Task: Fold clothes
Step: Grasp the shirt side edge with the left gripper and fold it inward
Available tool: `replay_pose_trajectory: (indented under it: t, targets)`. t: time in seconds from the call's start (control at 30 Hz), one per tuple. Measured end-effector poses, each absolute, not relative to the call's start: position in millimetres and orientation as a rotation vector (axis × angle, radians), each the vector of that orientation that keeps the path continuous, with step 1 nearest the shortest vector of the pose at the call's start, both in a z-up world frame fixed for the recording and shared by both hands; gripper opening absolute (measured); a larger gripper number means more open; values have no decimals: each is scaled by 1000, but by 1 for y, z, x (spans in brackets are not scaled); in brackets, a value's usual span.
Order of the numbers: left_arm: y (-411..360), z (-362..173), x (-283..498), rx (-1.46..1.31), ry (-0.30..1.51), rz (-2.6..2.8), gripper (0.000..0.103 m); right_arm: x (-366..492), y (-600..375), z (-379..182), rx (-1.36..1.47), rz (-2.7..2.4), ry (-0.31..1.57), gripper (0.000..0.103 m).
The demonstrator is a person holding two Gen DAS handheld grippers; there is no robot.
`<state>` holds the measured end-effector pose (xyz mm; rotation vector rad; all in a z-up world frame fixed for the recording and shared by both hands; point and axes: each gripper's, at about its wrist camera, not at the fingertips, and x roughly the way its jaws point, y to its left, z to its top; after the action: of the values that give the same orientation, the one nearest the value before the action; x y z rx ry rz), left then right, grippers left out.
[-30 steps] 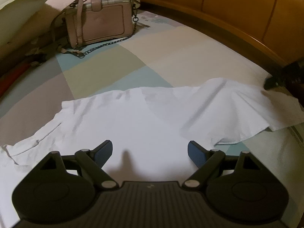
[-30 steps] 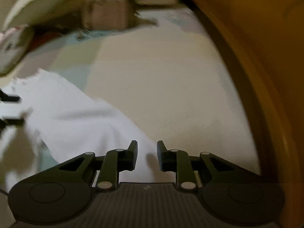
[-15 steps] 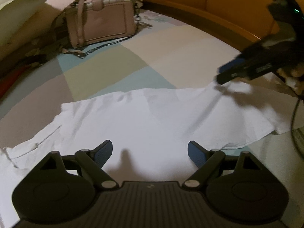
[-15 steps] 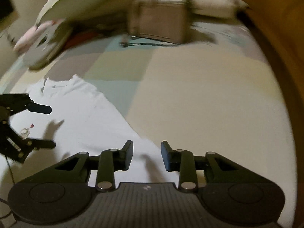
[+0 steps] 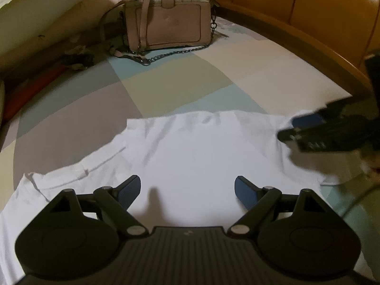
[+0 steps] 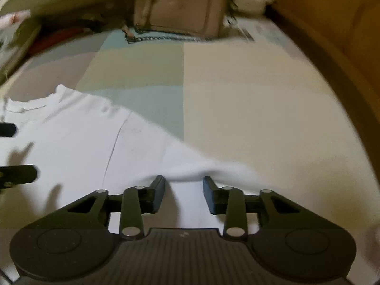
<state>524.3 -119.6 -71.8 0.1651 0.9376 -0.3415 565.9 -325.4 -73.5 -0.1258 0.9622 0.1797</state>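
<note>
A white T-shirt (image 5: 194,152) lies spread on the patchwork bedsheet (image 5: 171,83); it also shows in the right wrist view (image 6: 78,147). My left gripper (image 5: 187,190) is open wide, low over the shirt's middle, holding nothing. My right gripper (image 6: 184,190) is open over the shirt's right part, with a raised cloth fold just ahead of its fingertips. In the left wrist view the right gripper (image 5: 296,128) appears blurred at the shirt's right sleeve. The left gripper's fingers (image 6: 14,173) show at the left edge of the right wrist view.
A pink handbag (image 5: 168,23) with a chain strap stands at the far end of the bed, also in the right wrist view (image 6: 180,11). Pillows (image 5: 42,2) lie at the far left. A wooden bed frame (image 5: 296,40) curves along the right side.
My right gripper swung left and came down onto the shirt's right part, and its jaws have opened wider. The sleeve now lies flatter. My left gripper stayed open over the shirt.
</note>
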Motion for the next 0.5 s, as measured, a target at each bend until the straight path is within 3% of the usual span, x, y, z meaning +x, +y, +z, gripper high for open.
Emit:
replay_pose_trajectory:
  t: [0.17, 0.27, 0.43, 0.5]
  targets:
    - [-129, -63, 541, 151, 911, -400, 85, 563, -350, -55, -55, 234, 969, 50]
    - [-146, -60, 552, 100, 909, -521, 83, 534, -371, -41, -27, 224, 964, 63]
    - [-191, -64, 564, 262, 827, -707, 57, 494, -407, -41, -11, 141, 1026, 64]
    - [-199, -71, 578, 343, 813, -746, 55, 486, -421, -45, 30, 107, 1039, 64]
